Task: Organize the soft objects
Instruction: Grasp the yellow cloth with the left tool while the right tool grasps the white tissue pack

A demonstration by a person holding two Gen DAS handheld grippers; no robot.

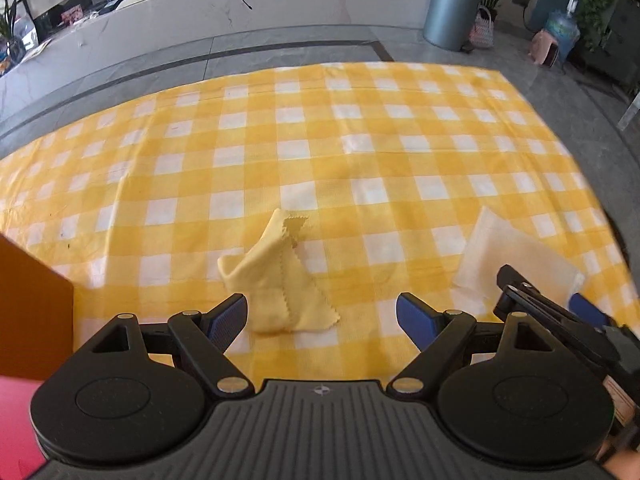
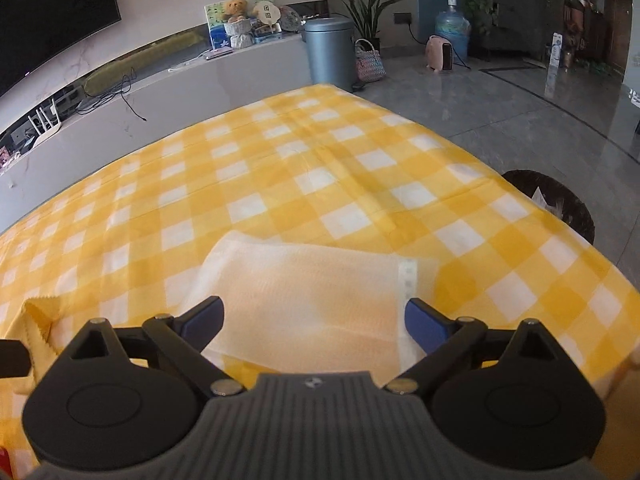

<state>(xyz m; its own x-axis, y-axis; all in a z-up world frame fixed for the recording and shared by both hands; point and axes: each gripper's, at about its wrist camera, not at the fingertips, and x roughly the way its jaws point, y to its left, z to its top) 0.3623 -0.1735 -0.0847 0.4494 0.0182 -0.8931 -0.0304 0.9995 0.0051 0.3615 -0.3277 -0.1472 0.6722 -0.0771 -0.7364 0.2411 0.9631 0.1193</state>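
A crumpled yellow cloth with zigzag edges lies on the yellow checked tablecloth, just ahead of my open left gripper, nearer its left finger. A pale, flat folded cloth lies ahead of and between the fingers of my open right gripper. The pale cloth also shows in the left wrist view at right, with the right gripper beside it. The yellow cloth's edge shows at the left of the right wrist view.
An orange box stands at the table's left edge, with something pink below it. A grey bin, a woven basket and a long counter stand beyond the table. A dark round bin sits off the right edge.
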